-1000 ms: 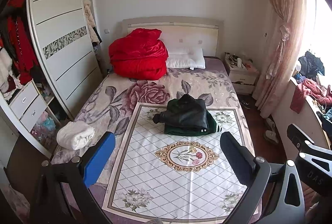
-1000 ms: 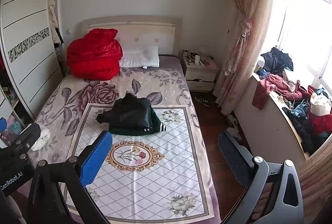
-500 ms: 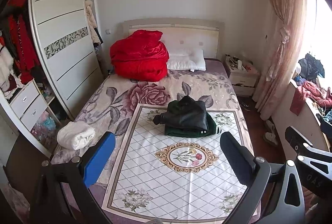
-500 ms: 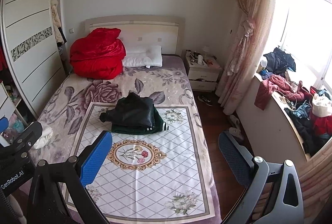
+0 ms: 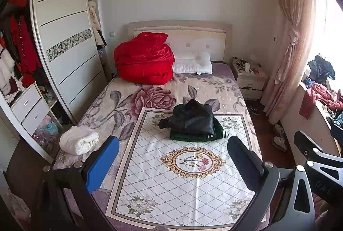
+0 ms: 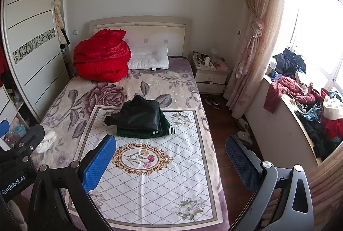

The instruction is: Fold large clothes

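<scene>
I see the folded black jacket (image 5: 193, 119) stacked on the green garment (image 5: 216, 134) at the mat's (image 5: 184, 188) far end, long axis across the bed, sleeve pointing left. My left gripper (image 5: 171, 158) and right gripper (image 6: 170, 158) hang wide open, empty. Since a second ago, only slight camera drift.

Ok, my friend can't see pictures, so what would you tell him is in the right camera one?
A black jacket lies folded on a green garment on the bed's white floral mat. The open right gripper hangs above the bed's foot, holding nothing. A red quilt sits by the headboard, and clothes crowd the windowsill.
</scene>
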Action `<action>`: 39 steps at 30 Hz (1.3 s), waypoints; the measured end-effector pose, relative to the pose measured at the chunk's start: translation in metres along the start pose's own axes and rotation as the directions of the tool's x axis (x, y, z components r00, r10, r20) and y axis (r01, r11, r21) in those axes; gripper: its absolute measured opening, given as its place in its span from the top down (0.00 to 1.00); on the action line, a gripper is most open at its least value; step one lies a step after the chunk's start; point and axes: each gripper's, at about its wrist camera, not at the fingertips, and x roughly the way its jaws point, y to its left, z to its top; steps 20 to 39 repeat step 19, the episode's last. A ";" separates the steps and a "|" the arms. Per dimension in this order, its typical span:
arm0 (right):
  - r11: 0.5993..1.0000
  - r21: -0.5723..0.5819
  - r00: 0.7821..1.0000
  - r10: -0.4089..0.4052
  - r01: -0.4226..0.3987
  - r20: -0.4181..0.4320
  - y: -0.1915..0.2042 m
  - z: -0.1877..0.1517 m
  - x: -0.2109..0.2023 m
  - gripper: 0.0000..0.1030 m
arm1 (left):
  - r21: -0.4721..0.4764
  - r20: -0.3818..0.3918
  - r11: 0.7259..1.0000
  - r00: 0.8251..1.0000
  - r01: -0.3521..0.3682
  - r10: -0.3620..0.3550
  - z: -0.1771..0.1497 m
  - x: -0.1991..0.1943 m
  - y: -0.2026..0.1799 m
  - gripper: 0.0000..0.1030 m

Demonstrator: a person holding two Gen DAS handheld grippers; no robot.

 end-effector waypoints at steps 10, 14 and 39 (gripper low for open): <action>1.000 0.000 1.000 0.004 -0.004 0.001 0.000 -0.001 -0.003 0.00 | -0.002 -0.001 1.000 1.000 -0.002 0.002 -0.002 -0.001 -0.001 0.00; 1.000 0.001 1.000 0.003 -0.003 0.001 0.000 -0.002 -0.004 0.00 | -0.003 -0.001 1.000 1.000 -0.002 0.002 -0.002 -0.001 -0.001 0.00; 1.000 0.005 1.000 0.002 -0.002 0.001 0.001 -0.003 -0.006 0.00 | -0.003 0.002 1.000 1.000 0.002 -0.002 -0.005 -0.005 -0.001 0.00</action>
